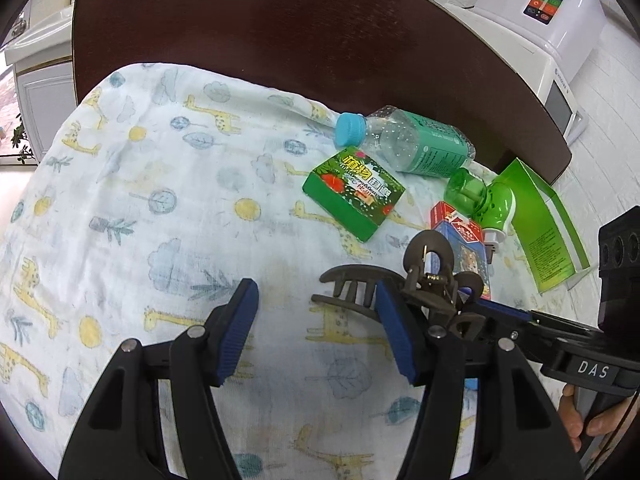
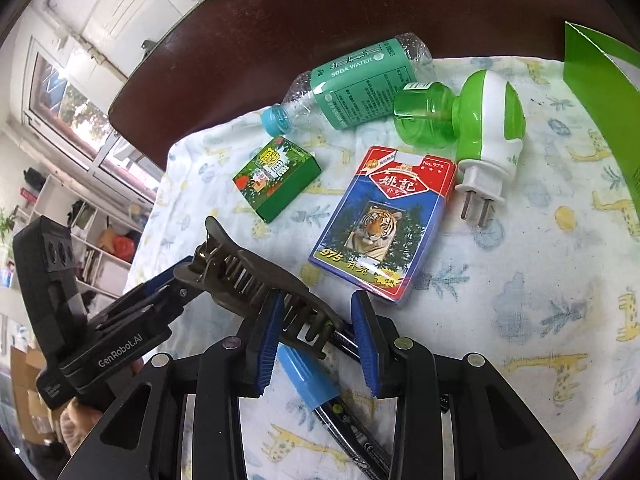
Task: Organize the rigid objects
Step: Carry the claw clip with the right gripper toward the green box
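Note:
A dark brown hair claw clip [image 2: 248,280] lies slanted over the giraffe-print cloth [image 2: 500,300]. My right gripper [image 2: 314,334] is shut on its toothed end, the blue pads close on either side. Under the clip and those pads runs a black marker with a blue cap [image 2: 308,380]. In the left wrist view the clip [image 1: 348,284] shows beside the right pad of my left gripper [image 1: 318,332], which stands open with only cloth between its fingers. Beyond lie a tiger card box [image 2: 380,220], a small green box [image 2: 276,184], a soda water bottle [image 2: 360,80] and a green plug-in vaporiser [image 2: 472,120].
A tall green carton [image 1: 548,224] lies open at the cloth's right edge. The cloth covers part of a dark wooden table [image 1: 280,20]. A white appliance [image 1: 552,20] stands behind the table. The cloth's left half [image 1: 140,200] holds nothing.

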Tool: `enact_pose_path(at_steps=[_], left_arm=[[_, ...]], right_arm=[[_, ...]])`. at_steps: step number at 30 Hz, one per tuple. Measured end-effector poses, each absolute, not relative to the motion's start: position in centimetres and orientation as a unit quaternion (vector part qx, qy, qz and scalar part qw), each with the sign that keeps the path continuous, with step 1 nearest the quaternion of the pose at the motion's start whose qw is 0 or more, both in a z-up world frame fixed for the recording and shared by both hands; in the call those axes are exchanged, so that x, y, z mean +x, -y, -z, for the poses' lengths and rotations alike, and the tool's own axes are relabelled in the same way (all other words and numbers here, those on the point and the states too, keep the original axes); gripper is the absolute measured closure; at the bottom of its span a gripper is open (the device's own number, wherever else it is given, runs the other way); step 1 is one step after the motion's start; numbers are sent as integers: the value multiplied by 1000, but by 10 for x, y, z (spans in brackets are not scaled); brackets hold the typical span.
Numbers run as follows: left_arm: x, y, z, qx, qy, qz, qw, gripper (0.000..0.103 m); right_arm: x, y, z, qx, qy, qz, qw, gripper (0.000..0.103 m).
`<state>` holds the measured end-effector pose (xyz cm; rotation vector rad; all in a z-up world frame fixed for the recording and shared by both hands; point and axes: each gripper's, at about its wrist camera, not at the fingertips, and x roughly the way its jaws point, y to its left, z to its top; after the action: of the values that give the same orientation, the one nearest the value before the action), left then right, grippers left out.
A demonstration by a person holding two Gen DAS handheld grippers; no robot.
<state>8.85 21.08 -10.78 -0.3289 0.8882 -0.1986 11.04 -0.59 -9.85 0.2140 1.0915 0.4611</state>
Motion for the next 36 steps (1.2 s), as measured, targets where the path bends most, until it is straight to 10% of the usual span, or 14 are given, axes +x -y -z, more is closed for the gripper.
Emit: enact_pose_path(at_steps=[9,14,20,23,25,36], left_arm=[[62,-234,93,-174,-410,74,892,42],[50,-228,75,-159,-388,117,900,38],[66,-193,69,-118,-393,135,902,32],[79,-180,76,-121,-412,155,889,68],[81,-178,76,-124,-411,154,890,73],[77,-165,46,-111,-395,159,898,73]], right_arm=[[97,-1,82,38,-477,-242,844,67],[80,-10,69,-8,-447,-280,850,31],[85,-28,84,-58,-454,-266,849,37],[91,-26,91,-41,-464,-262,845,57],[92,-25,91,-42,-466,-259,845,62],[86,-13,73,-35,-444,-261,857,62]])
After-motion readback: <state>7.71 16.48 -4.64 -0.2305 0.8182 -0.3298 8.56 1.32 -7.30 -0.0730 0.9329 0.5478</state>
